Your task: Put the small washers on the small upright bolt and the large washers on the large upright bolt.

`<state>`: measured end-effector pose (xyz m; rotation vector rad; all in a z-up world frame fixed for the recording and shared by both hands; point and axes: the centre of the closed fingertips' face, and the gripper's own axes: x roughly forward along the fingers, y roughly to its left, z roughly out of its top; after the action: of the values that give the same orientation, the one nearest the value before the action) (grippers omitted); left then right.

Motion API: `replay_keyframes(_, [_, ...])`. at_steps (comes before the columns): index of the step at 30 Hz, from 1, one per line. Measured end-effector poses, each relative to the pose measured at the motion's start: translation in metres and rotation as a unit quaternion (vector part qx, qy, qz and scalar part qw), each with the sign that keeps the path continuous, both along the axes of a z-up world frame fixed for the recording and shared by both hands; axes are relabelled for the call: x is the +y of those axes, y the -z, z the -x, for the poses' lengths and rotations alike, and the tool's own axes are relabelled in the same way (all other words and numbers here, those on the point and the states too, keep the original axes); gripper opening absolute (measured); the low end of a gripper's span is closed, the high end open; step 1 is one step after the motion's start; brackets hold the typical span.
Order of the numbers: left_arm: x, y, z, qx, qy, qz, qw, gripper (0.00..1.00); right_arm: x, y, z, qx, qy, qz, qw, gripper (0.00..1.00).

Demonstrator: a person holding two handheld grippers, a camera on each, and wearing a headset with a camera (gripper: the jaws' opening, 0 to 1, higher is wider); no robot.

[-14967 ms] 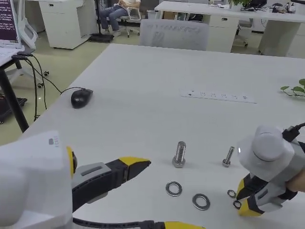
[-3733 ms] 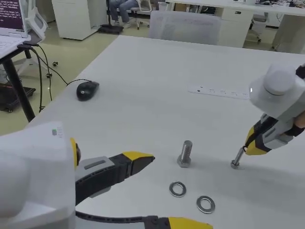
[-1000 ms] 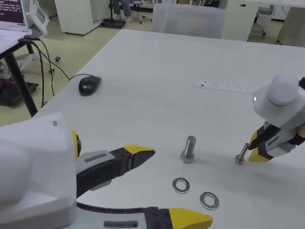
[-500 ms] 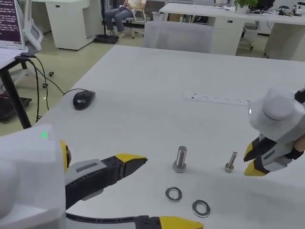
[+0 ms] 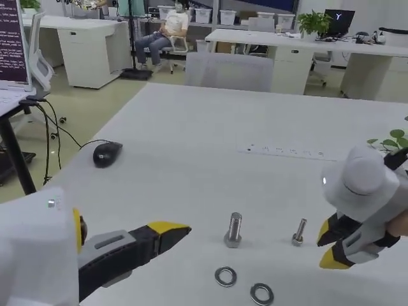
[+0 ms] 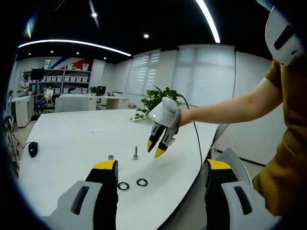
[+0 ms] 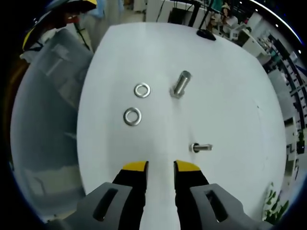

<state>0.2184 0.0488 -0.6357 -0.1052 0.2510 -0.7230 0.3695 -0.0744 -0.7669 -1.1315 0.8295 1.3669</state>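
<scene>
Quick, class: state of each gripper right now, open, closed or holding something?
Left yellow-tipped gripper: open wide, holding nothing.
Right yellow-tipped gripper: slightly open, holding nothing.

Left gripper view: large bolt (image 6: pixel 111 157) mostly hidden behind one jaw of the left gripper (image 6: pixel 161 165); small bolt (image 6: pixel 135 153) too small to tell what sits at its base | Head view: left gripper's lower jaw cut off at bottom edge; right gripper (image 5: pixel 325 247) housing cut off at right edge
</scene>
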Motion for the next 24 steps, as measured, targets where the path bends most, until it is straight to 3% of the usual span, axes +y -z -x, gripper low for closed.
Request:
replay_keyframes(12, [-0.004,0.001,0.010,-0.003,0.001,0.001,1.0000,0.73,0.009,0.007,0.026,0.013,-0.013,-0.008,0.9998,0.23])
replay_keyframes(24, [-0.001,0.001,0.014,-0.006,-0.006,0.004,1.0000,0.73,0.037,0.022,0.049,0.030,-0.050,-0.010,0.9983,0.25])
